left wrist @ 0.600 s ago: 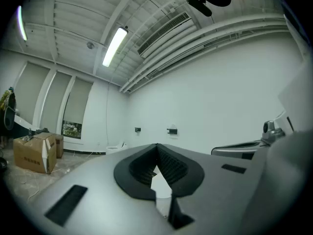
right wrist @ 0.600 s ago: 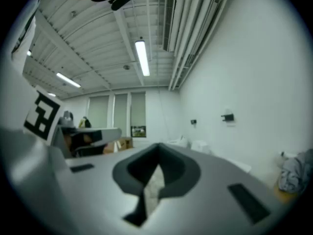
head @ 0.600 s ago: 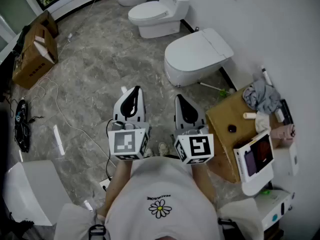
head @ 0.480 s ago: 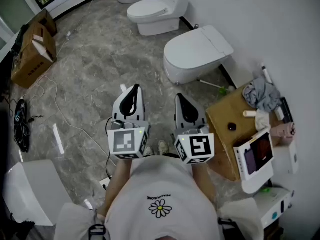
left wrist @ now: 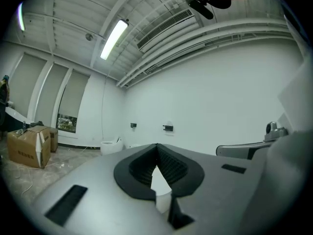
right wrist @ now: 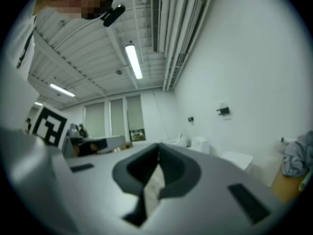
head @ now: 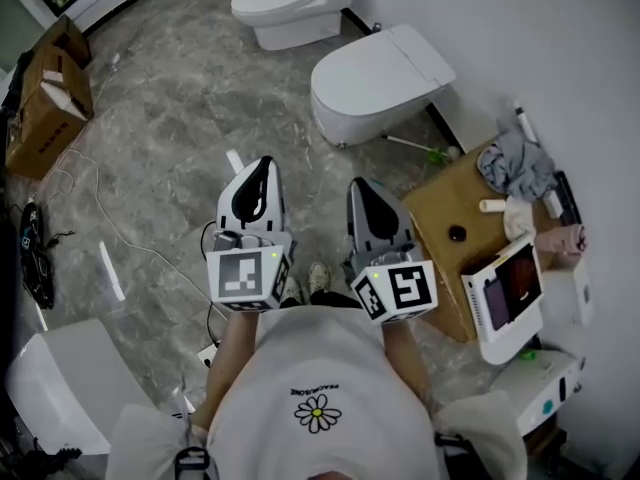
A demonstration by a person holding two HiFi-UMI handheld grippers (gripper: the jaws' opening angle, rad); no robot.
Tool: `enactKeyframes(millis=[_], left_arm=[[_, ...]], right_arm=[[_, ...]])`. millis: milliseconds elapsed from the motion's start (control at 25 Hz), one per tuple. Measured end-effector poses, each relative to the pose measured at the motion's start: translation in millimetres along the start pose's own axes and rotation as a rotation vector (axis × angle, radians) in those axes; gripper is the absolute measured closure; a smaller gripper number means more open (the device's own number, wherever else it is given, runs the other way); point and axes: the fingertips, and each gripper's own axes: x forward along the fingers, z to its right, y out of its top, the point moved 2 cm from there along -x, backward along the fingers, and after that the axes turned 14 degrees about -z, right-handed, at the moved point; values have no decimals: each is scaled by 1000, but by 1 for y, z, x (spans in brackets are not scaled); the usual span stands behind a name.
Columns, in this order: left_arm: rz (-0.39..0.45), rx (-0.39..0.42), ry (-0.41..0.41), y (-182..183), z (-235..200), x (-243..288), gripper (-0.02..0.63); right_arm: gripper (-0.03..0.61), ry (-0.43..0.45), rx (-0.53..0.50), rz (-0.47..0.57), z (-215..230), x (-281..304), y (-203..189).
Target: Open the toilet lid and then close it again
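The nearest white toilet (head: 375, 83) stands by the wall with its lid (head: 392, 66) down flat; in the right gripper view the toilet (right wrist: 238, 159) shows as a pale shape at right. My left gripper (head: 260, 164) and right gripper (head: 361, 184) are held side by side in front of the person's body. They point toward the toilet, well short of it, and touch nothing. The jaws of both grippers, left (left wrist: 156, 146) and right (right wrist: 158, 146), meet at the tip, shut with nothing between them.
A second toilet (head: 285, 8) stands farther back. A brown box (head: 450, 223) cluttered with a grey cloth (head: 515, 166) sits right of my right gripper. Cardboard boxes (head: 42, 93) stand at far left, a cable (head: 95, 208) runs over the marble floor, and a white unit (head: 60, 388) is at lower left.
In the head view the toilets and floor have slid up and to the left. Both grippers stay shut and side by side, a little higher in the picture.
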Motion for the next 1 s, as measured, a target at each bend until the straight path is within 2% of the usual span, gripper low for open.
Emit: enactKeyframes(millis=[200,440,560,760,1000], left_arm=[[-5,1,62,-6,-5,8,589],[44,27,139,5,-6,-1,589],[46,18,164,2,-7,-2,589],[54,4,181,2,-14,10,589],[78,5,157,11,-21,39,589]], right_arm=[[548,25,42,14,21,-1,-5],[548,51,92,42,46,1,0],[548,76,79,58,47,3,6],[549,98,35,47,46,13,9],[548,71,55,85,65,24,29]])
